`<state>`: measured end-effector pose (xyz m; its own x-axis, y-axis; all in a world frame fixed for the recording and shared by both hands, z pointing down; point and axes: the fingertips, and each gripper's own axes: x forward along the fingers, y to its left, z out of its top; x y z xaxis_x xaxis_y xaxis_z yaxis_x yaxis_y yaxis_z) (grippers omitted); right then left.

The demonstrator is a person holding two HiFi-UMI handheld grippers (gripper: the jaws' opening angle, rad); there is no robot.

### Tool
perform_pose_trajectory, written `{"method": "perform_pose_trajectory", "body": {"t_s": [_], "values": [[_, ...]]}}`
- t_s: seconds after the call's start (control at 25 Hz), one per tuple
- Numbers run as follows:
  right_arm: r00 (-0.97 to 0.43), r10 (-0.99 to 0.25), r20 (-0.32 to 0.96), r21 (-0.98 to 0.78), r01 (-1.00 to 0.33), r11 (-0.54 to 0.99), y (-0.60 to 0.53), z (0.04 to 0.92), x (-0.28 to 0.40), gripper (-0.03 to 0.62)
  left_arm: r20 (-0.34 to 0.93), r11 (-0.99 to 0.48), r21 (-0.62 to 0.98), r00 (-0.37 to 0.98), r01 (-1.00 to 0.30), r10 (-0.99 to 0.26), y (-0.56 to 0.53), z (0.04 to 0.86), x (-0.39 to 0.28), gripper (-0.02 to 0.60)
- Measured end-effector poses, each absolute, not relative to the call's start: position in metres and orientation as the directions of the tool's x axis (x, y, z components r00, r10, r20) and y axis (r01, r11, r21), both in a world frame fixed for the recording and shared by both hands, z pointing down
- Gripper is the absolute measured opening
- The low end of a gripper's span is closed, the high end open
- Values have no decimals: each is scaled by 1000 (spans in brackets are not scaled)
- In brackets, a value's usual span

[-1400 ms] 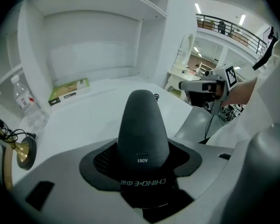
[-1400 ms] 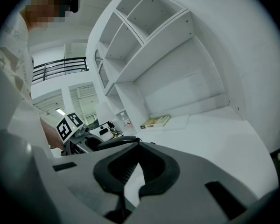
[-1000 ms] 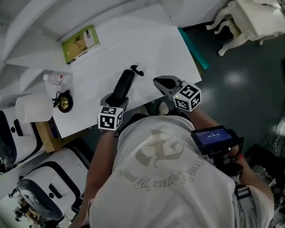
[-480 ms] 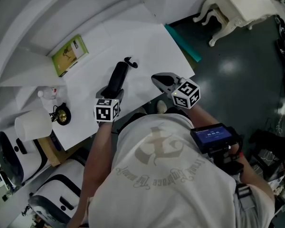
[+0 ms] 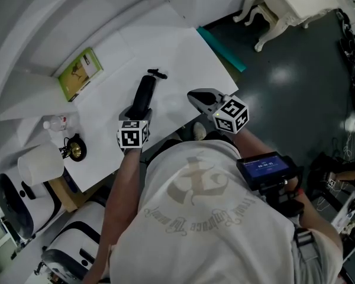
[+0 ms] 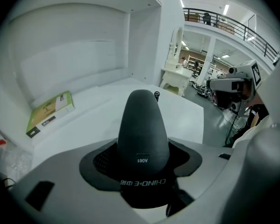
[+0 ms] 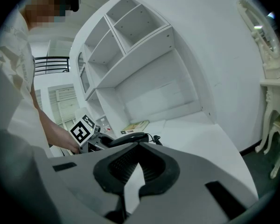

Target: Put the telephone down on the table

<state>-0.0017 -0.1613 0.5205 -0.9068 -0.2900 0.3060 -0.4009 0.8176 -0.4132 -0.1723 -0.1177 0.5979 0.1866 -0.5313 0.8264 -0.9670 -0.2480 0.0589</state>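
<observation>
Telephone handset (image 5: 144, 93) is clamped in my left gripper (image 5: 136, 112), nose tilted down over the white table (image 5: 183, 52). Can't tell if the far end touches it yet. Right gripper (image 5: 195, 96) is closed on nothing, off to the side. I'd lower it slow, flatten it out, keep the cord (image 5: 157, 74) from getting trapped underneath, then let go.
</observation>
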Motion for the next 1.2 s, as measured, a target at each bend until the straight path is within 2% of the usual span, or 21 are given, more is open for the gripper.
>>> {"method": "perform_pose_trajectory", "body": {"t_s": [0.48, 1.2], "values": [[-908, -269, 321, -423, -392, 817, -158, 525, -5, 15, 872, -243, 82, 188, -966, -452, -84, 634, -169, 279], [-894, -291, 341, -425, -422, 801, -161, 532, 4, 15, 886, -265, 46, 162, -963, -435, -86, 660, -174, 279]]}}
